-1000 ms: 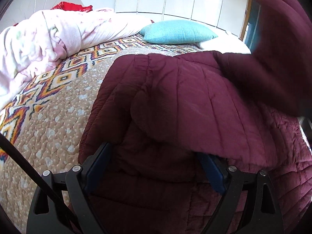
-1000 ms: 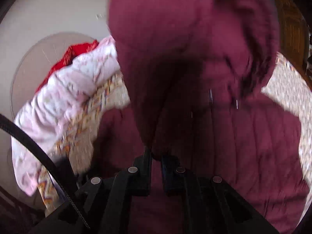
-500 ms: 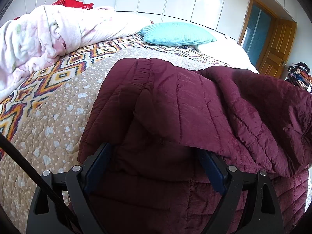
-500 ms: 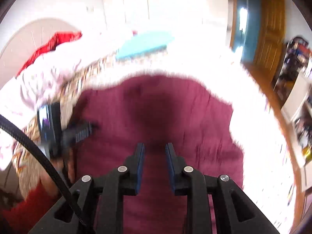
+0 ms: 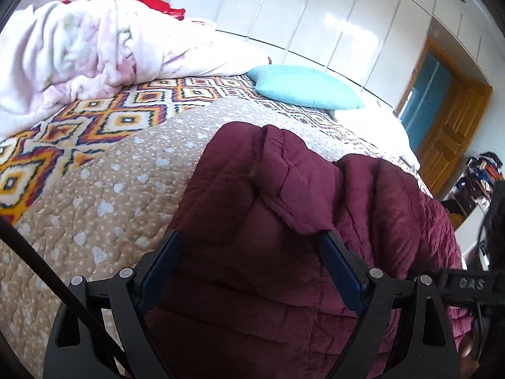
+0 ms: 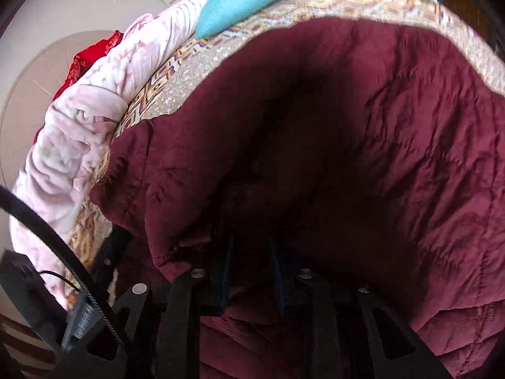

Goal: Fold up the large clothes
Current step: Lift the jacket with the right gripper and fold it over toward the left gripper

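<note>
A large maroon quilted jacket (image 5: 303, 208) lies on the bed, partly folded over itself. My left gripper (image 5: 249, 246) is open, its jaws wide apart just above the jacket's near part, holding nothing. In the right wrist view the jacket (image 6: 363, 132) fills most of the frame. My right gripper (image 6: 251, 246) sits low against the dark fabric with a narrow gap between its jaws; I cannot tell whether any fabric is in that gap. The right gripper's body also shows at the lower right edge of the left wrist view (image 5: 467, 284).
The bed has a beige heart-print quilt (image 5: 94, 208) over a zigzag-patterned blanket (image 5: 94, 117). A crumpled pink blanket (image 5: 79, 53) and a teal pillow (image 5: 303, 85) lie at the far end. White wardrobes and a wooden door (image 5: 451, 145) stand behind.
The right gripper let go of the jacket flap it had lifted and then dropped down close onto the jacket. The flap now lies folded over. The left gripper tilted slightly and stayed open.
</note>
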